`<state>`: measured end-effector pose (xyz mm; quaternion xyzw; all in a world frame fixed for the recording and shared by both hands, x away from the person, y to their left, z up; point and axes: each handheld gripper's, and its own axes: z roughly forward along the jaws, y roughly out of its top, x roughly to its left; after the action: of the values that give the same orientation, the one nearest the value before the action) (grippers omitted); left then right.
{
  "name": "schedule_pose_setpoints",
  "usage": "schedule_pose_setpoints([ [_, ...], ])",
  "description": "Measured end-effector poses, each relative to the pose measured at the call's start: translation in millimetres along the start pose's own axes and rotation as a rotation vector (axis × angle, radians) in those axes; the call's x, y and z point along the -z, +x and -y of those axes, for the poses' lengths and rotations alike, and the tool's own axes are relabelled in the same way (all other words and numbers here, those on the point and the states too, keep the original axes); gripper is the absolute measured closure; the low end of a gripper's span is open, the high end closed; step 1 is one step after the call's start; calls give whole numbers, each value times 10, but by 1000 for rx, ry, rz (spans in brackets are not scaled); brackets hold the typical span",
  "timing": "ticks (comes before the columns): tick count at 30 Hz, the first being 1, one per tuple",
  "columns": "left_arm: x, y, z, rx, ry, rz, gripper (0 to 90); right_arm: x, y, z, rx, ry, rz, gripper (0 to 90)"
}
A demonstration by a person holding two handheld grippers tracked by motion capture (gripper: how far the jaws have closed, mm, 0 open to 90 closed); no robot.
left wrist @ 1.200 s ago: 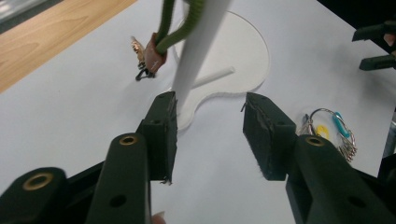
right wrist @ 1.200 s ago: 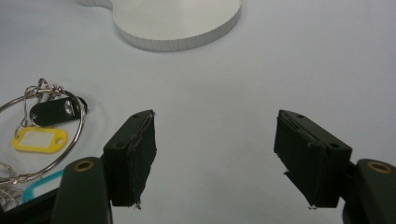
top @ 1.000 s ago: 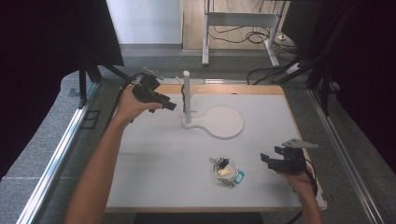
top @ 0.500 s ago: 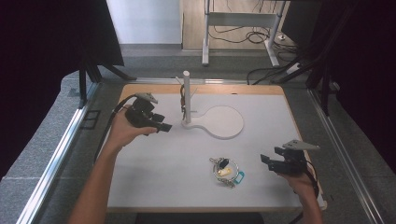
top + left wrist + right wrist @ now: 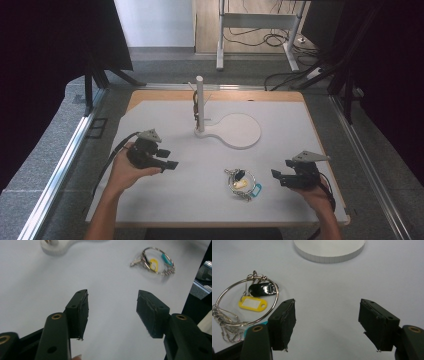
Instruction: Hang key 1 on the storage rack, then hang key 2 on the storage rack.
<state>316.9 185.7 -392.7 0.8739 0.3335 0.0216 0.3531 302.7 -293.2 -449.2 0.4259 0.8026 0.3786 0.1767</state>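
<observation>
1. Left gripper (image 5: 170, 164): jaws apart, nothing between them; they have just been opening. Held low over the white mat (image 5: 165, 200), nose toward the key ring.
2. Right gripper (image 5: 278, 176): jaws spread wide, empty, low over the mat.
3. Key ring (image 5: 242, 183): large metal loop with a yellow tag (image 5: 253, 303), a black fob (image 5: 260, 289), a teal clip and small chain links. Lies flat on the mat between the two grippers; just beside the right gripper's left jaw, well ahead and right of the left gripper's jaws (image 5: 156, 261).
4. Stand (image 5: 200, 105): upright white post on a round-ended base plate, beyond both grippers, apart from the ring.
5. Step in hand, judged: approach and pick up the ring.
6. Handling note: the ring lies flat and thin. Come in with one pad inside the loop and one outside, tips at mat level, and close on bare wire clear of tags and chain, so the load hangs free.
</observation>
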Motion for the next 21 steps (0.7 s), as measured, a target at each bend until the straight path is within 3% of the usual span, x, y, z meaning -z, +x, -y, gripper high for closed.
schedule_pose_setpoints([
  [3,-68,-18,93,2,16,-14,432,21,26,-4,11,-3,-3,304],
  [6,-147,-4,149,15,13,5,430,31,37,3,6,-4,2,304],
  [13,-236,30,136,24,41,-6,393,14,64,-17,1,-5,-7,322],
  [16,-249,10,154,11,63,-29,384,31,73,-43,-11,-8,6,350],
  [21,-199,-44,178,22,27,3,383,33,90,-89,-10,7,-15,403],
])
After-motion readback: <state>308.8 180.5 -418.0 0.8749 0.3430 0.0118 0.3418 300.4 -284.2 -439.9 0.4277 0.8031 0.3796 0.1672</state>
